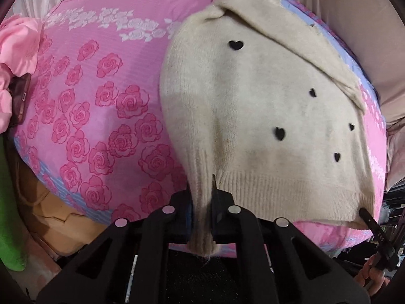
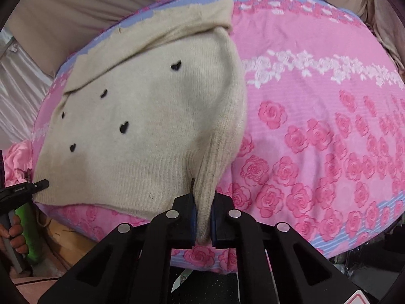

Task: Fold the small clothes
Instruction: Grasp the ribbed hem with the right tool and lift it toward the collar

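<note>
A cream knit sweater (image 1: pixel 265 116) with small black hearts lies on a pink rose-print bed cover (image 1: pixel 101 116). My left gripper (image 1: pixel 202 217) is shut on the sweater's near left hem corner. My right gripper (image 2: pixel 203 217) is shut on the near right hem corner of the sweater (image 2: pixel 152 116), which lies on the bed cover (image 2: pixel 316 126). The right gripper's tip (image 1: pixel 367 215) shows at the sweater's other corner in the left wrist view. The left gripper's tip (image 2: pixel 40 185) shows in the right wrist view. A sleeve lies folded across the top.
A pink garment (image 1: pixel 17 50) and a dark phone (image 1: pixel 20 98) lie at the bed's left edge. A green object (image 1: pixel 10 202) and a brown box (image 1: pixel 58 215) sit below the bed. Beige curtains (image 2: pixel 76 7) hang behind.
</note>
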The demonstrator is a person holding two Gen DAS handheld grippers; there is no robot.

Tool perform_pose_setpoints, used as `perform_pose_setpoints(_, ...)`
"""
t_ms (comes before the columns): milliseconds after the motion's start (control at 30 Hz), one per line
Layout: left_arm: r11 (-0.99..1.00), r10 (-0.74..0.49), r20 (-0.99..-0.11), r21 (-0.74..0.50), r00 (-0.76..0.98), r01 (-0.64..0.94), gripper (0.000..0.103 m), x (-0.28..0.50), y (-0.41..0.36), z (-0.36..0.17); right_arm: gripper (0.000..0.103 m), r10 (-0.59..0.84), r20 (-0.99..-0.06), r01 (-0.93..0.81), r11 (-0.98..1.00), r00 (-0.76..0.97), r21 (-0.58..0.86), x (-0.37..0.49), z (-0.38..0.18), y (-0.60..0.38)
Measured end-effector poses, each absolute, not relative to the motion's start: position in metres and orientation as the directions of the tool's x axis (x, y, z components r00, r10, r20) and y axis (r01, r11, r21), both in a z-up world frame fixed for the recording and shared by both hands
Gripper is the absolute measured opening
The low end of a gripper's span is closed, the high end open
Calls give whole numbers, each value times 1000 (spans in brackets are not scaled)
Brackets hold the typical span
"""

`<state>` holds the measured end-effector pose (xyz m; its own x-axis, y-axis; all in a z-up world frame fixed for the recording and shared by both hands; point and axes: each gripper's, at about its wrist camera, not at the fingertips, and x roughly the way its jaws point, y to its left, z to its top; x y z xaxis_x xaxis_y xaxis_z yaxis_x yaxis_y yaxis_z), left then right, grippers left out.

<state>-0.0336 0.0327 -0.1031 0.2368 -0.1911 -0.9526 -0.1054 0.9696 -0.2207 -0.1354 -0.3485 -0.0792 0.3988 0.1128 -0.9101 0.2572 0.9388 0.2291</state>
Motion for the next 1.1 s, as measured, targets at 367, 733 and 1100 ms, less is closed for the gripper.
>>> perform_pose_setpoints(367, 970, -230, -938, -242, 258, -13, 7, -72, 25, -50, 6, 109, -901, 213, 953, 421, 215, -183, -41, -381)
perform_pose_setpoints(733, 978, -200, -964, -208, 174, -29, 7, -136, 22, -42, 6, 184, -928, 136, 961, 325, 239, -233, -41, -378)
perform_pose_setpoints(1100, 966, -206, -935, -241, 290, -92, 7, -100, 27, 19, 6, 202, -846, 147, 939, 494, 310, -199, 40, -379)
